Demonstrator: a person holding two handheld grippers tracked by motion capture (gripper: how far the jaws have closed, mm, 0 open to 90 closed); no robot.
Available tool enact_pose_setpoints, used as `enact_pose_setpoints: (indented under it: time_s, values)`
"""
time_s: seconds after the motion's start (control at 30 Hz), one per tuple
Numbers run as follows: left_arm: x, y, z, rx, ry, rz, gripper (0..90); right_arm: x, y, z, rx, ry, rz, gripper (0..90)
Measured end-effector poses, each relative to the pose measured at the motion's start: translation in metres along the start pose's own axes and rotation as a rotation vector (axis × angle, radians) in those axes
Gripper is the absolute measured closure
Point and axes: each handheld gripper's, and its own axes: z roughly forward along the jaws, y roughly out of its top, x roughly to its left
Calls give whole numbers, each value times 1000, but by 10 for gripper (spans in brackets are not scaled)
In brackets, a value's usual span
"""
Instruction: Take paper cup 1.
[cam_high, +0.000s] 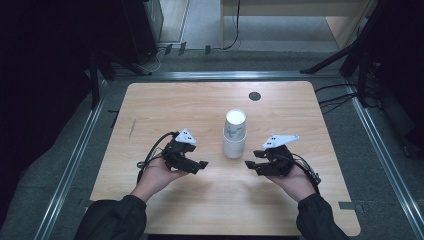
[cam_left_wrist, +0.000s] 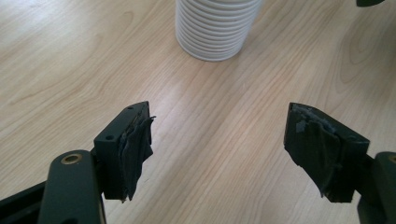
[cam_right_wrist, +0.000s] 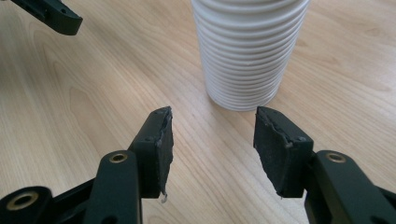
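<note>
Both jaws open, nothing between them, nothing touched.

High view: my left gripper (cam_high: 199, 165) and right gripper (cam_high: 251, 165) sit low over the table (cam_high: 150, 115), one on each side of the cup stack (cam_high: 234, 134), tips pointed inward at it. Stack stands upright near table centre, just ahead of the gap between the grippers, apart from both. White paper cups, round rim on top, some print on the side. Table is pale wood-grain laminate with rounded corners. Each gripper carries a grey three-cornered plate.

Left gripper view: my jaws stand wide. Black rubber pads (cam_left_wrist: 135, 149), ragged and peeling at the edges. Bare wood between them. Cup stack (cam_left_wrist: 215, 28) ahead, up the frame and apart from the tips; stacked rims read as fine white ribs.

Right gripper view: gap narrower than on the left, but clearly open. Pads (cam_right_wrist: 164, 149) flatter, less frayed, on black metal fingers with brass rivets. Cup stack (cam_right_wrist: 247, 51) just ahead, base near the tips, not touching. Left gripper's tip (cam_right_wrist: 51, 16) shows top left.
</note>
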Motion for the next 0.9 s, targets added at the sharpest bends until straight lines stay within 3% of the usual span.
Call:
enact_pose_setpoints:
  time_s: [0.27,0.37,0.57,0.7,0.9]
  values:
    - [1,1,-1,-1,-14,-12,234,-1,-2,1,24,8,-10,464]
    - [2,1,-1,-2,-23,-16,234,-1,-2,1,20,3,-37,450]
    - [1,1,-2,-18,-32,-22,234,-3,0,1,14,24,-52,501]
    - [2,-2,-3,-8,-26,-18,234,-7,3,4,34,58,-23,446]
    - [2,-3,-6,-24,-48,-28,234,-6,6,0,22,46,-38,388]
